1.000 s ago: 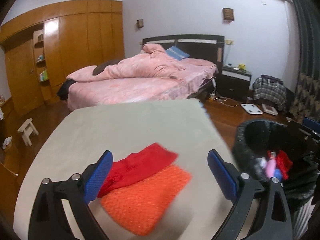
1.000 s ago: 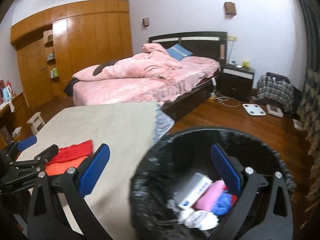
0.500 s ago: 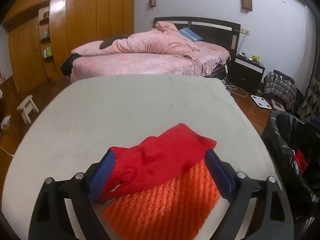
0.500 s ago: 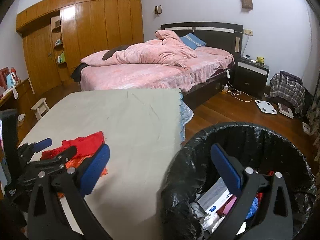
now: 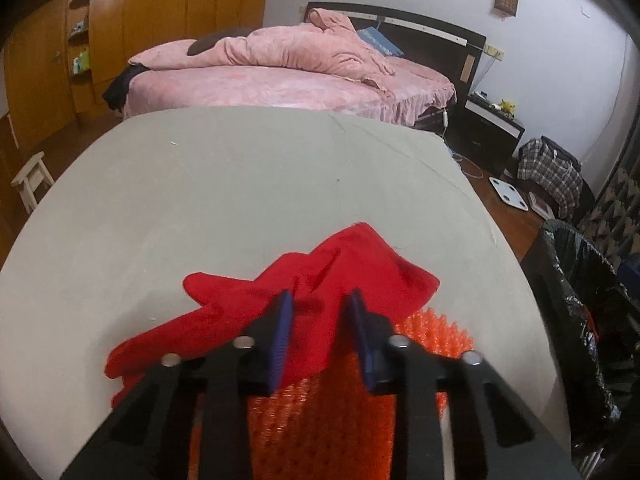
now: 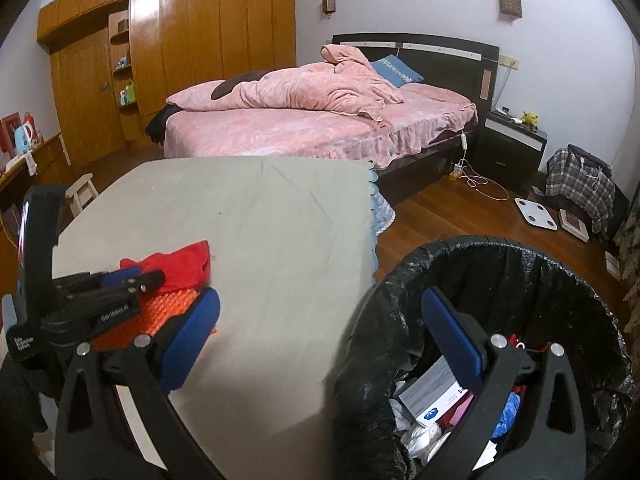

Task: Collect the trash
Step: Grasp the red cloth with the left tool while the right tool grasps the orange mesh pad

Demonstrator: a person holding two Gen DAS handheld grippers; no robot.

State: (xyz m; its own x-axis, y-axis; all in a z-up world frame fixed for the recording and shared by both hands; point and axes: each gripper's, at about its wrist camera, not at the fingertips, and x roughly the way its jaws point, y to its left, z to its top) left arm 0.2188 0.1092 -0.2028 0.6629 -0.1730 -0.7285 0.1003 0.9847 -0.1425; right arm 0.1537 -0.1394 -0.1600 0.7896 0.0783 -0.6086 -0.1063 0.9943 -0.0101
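Note:
A red cloth (image 5: 340, 276) lies crumpled on an orange knitted cloth (image 5: 320, 420) at the near edge of the grey table (image 5: 240, 184). My left gripper (image 5: 320, 304) has its blue pads closed on a fold of the red cloth. From the right wrist view the left gripper (image 6: 132, 276) sits on the red cloth (image 6: 184, 260) and the orange cloth (image 6: 168, 304). My right gripper (image 6: 320, 320) is open and empty, held above the gap between the table (image 6: 260, 220) and the black-lined trash bin (image 6: 500, 280), which holds boxes and wrappers.
The trash bin also shows at the right edge of the left wrist view (image 5: 580, 280). A pink bed (image 6: 320, 120) stands behind the table, with a nightstand (image 6: 512, 144), a scale (image 6: 536, 212) and a plaid bag (image 6: 580, 176) on the wooden floor. A small stool (image 6: 82, 192) stands to the left.
My left gripper has moved down and forward onto the cloths and its jaws have closed on the red cloth. My right gripper has drifted left, staying open over the bin's edge.

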